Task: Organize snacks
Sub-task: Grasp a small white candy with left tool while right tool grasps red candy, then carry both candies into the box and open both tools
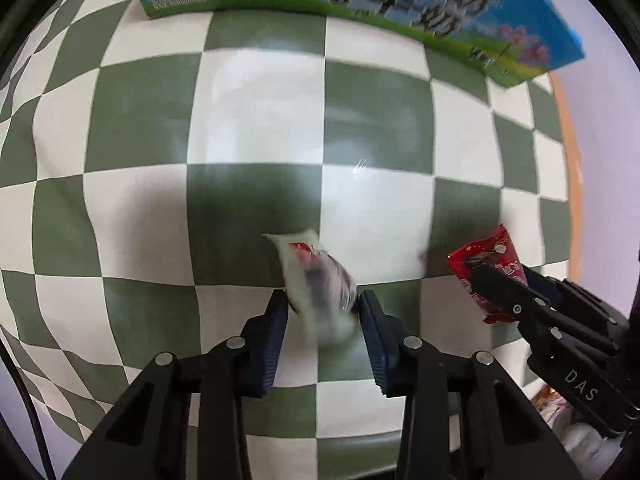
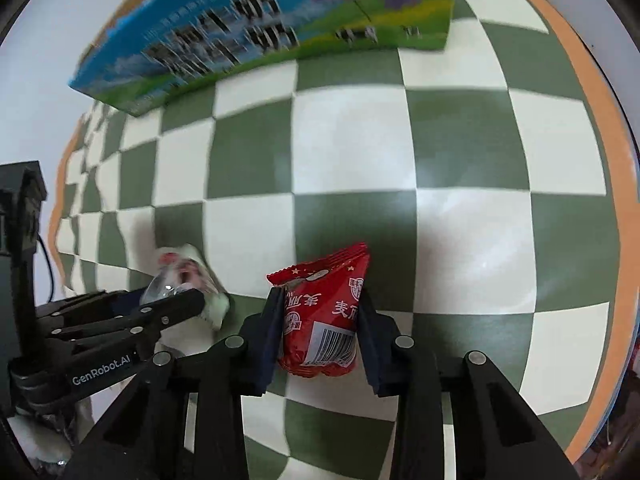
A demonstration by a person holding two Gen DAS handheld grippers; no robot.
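Observation:
A white snack packet (image 1: 320,284) with red print sits pinched between the blue pads of my left gripper (image 1: 325,300), which is shut on it above the checked cloth. In the right wrist view that same white packet (image 2: 192,280) shows at the left, in the left gripper (image 2: 176,300). My right gripper (image 2: 320,300) is shut on a red snack packet (image 2: 324,312) with a barcode facing me. From the left wrist view the red packet (image 1: 486,260) shows at the right, in the right gripper (image 1: 496,280). Both grippers point steeply down.
A large blue and green carton (image 1: 360,4) with printed characters and flowers stands at the far side of the green and white checked cloth (image 1: 256,112); it also shows as the carton (image 2: 280,28). An orange table rim (image 2: 600,128) borders the cloth at the right.

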